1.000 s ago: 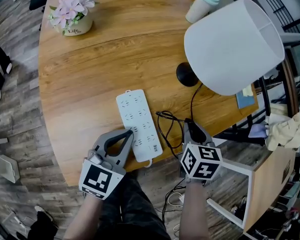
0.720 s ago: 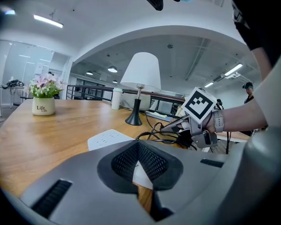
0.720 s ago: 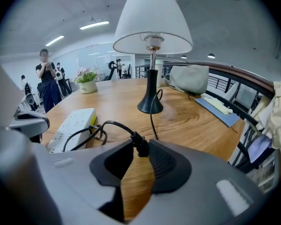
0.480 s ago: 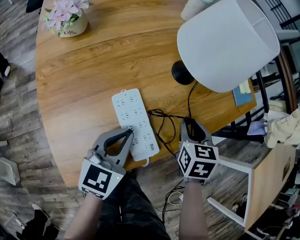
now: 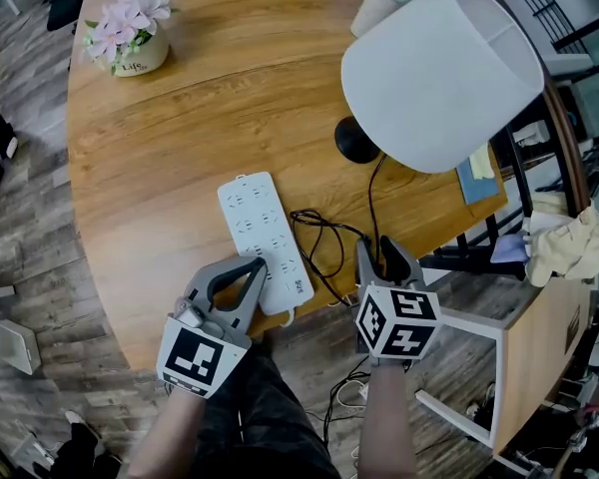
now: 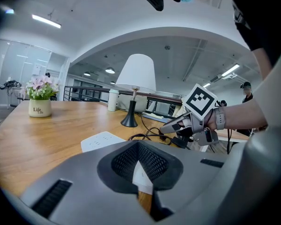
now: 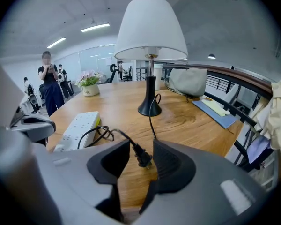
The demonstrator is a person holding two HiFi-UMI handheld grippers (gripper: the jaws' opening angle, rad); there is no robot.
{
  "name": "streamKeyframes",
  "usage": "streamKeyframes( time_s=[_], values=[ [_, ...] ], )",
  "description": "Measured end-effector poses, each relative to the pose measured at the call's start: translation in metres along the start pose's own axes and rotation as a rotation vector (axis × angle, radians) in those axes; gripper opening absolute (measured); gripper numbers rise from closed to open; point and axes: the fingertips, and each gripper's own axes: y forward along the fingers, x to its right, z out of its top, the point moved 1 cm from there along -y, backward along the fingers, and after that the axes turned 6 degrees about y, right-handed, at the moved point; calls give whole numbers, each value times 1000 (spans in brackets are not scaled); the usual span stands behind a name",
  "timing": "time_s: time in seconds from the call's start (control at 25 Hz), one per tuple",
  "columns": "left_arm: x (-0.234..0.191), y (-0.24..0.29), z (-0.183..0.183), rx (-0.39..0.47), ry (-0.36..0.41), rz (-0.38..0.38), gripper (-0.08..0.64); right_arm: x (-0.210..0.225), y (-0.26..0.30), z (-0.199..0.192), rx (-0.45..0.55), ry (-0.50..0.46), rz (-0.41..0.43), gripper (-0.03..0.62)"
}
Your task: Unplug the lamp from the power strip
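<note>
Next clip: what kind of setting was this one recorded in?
Most likely an open office or lab floor: long ceiling strip lights, glass partitions, people standing in the background, and a wooden table carrying a lamp and power strip.

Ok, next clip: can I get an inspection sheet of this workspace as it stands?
Surface: round wooden table, no spills seen.
Job's things: white power strip; black-stemmed lamp with white shade; its black plug is out of the strip.
Clutter: pot of pink flowers; white cup with a pale green lid; blue folder.
Grippers: left tool shut on the strip's near end; right tool open, its jaws have just been opening, the plug loose between them.
Cables: black lamp cord looped beside the strip; more cables on the floor.
Surroundings: grey plank floor; pale cloth draped at right.
</note>
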Motion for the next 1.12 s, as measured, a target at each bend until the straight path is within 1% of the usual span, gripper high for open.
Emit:
streamKeyframes(
  time_s=[0.24, 0.32, 0.4, 0.48, 0.56, 0.64, 0.84, 1.12],
  values=[
    [2, -7, -2, -7, -15, 0, -5, -6, -10, 3, 37, 6, 12, 152],
    [2, -8, -1, -7, -20, -1, -5, -11, -13, 4, 52, -2, 32, 147],
    [1, -10, -1, 9, -8, 5, -5, -20, -16, 4, 68, -15, 67, 144],
    [1, -13, -2, 18, -11, 9, -5, -31, -20, 3, 94, -32, 94, 113],
    [-1, -17, -1, 22, -18, 16, -3, -41, -26, 5, 130, -52, 115, 47],
    [-3, -21, 2, 25, -31, 27, -3, -54, -32, 7, 167, -60, 158, 8],
    [-5, -31, 11, 66, -62, 59, -5, -82, -48, 13, 239, -50, 272, 8],
    [-12, -54, 34, 116, -40, 126, -4, -122, -79, 26, 306, -81, 391, 8]
  ],
)
